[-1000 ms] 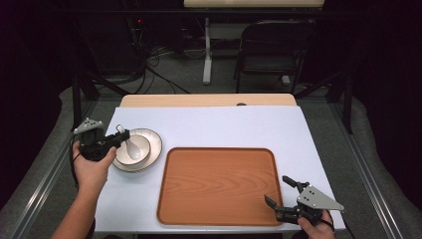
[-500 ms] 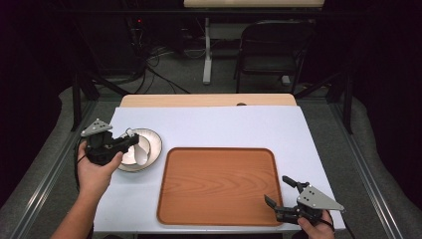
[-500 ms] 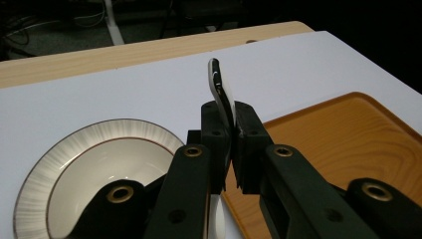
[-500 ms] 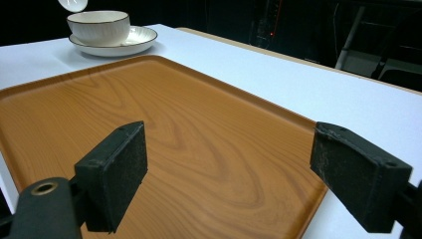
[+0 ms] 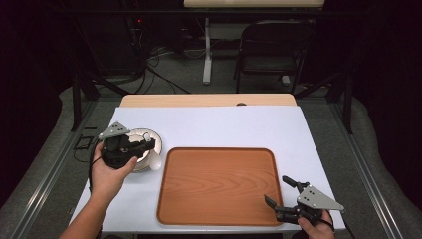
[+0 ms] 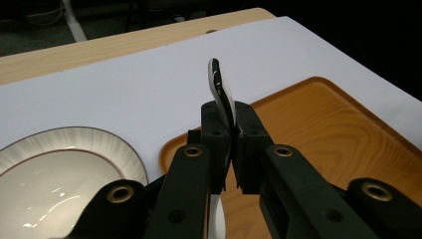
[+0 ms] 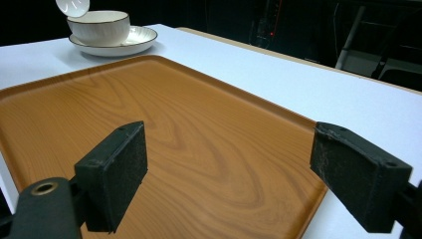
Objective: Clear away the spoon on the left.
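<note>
A white-covered table (image 5: 224, 124) carries a wooden tray (image 5: 219, 184), lying directly ahead of the right gripper (image 5: 284, 195), whose 2 jaws stand wide apart over the tray's near corner, gripping nothing. To the tray's far side from that gripper sit a plate (image 7: 130, 42) and bowl (image 7: 99, 24). The left gripper (image 6: 226, 134) is clamped on a white spoon (image 6: 219, 89), its handle rising between the jaws, just beside the plate.

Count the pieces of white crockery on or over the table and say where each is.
3. A plate at the table's left, a bowl standing on it, and a spoon clamped in the left claw beside them. More may be hidden.
</note>
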Motion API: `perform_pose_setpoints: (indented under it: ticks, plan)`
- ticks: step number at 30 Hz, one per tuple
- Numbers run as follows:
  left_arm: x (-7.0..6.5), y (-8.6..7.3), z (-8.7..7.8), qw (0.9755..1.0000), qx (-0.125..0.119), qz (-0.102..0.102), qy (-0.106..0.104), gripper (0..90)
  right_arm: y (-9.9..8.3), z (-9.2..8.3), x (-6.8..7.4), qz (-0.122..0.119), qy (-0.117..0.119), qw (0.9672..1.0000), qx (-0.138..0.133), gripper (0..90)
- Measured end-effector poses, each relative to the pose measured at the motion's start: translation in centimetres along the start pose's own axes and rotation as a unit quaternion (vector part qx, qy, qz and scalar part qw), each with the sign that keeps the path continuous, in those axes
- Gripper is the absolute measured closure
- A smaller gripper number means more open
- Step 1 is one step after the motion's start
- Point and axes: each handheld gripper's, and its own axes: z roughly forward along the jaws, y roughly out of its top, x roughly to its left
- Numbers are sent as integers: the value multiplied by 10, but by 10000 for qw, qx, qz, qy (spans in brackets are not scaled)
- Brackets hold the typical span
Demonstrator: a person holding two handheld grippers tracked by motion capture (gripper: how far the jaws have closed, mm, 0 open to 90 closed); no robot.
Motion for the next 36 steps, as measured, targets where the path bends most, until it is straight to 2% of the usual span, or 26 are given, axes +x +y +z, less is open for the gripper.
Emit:
perform_pose_setpoints:
  ticks: [12, 18, 24, 32, 36]
  plan:
    - [-18, -2, 13, 9989, 150, -1, -452, 855, 0, 0, 0, -2, -3, 10000, -1, 144]
    - [-24, -7, 20, 9976, 265, -66, -629, 855, 0, 0, 0, 0, -3, 10000, -1, 144]
    - [-31, -12, 27, 9966, 386, -121, -715, 855, 0, 0, 0, 4, -3, 10000, 2, 144]
    - [-41, -24, 40, 9938, 613, -133, -920, 855, 0, 0, 0, -7, -4, 10000, -3, 144]
    - [-47, -31, 51, 9915, 765, -139, -1042, 854, 0, 0, 0, 6, 4, 10000, -4, 144]
